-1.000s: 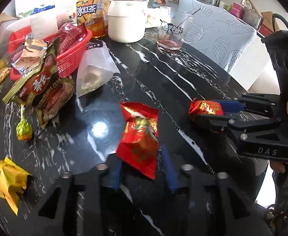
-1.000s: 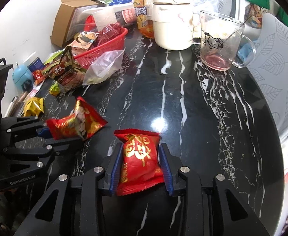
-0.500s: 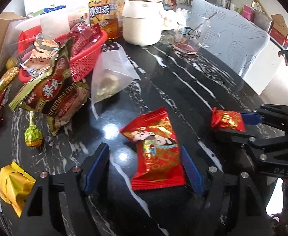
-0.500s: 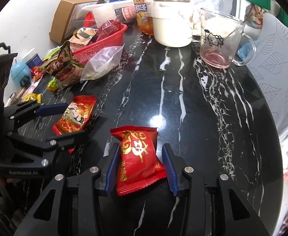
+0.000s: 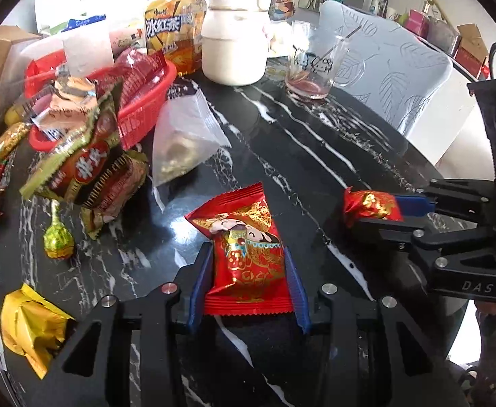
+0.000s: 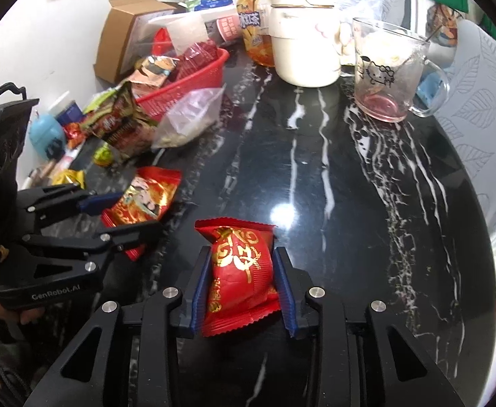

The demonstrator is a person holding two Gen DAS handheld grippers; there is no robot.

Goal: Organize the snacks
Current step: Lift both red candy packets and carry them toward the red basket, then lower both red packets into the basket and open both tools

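Left claw closing on a red snack packet lying on the black tabletop, right claw closing on a second red packet beside it, red basket of snacks toward the far left edge

On the table a basket sits at the far left with packets in it. Behind it stands a box. To the basket's right stand a bottle, then a jug, then a mug furthest right. A clear bag lies in front of the basket, touching it. Left of the bag lies a wafer pack, with a lollipop just before it and a foil packet nearer still. At the near edge two packets lie side by side, apart: the cartoon packet left, the plump packet right. A chair stands behind the table's right side.
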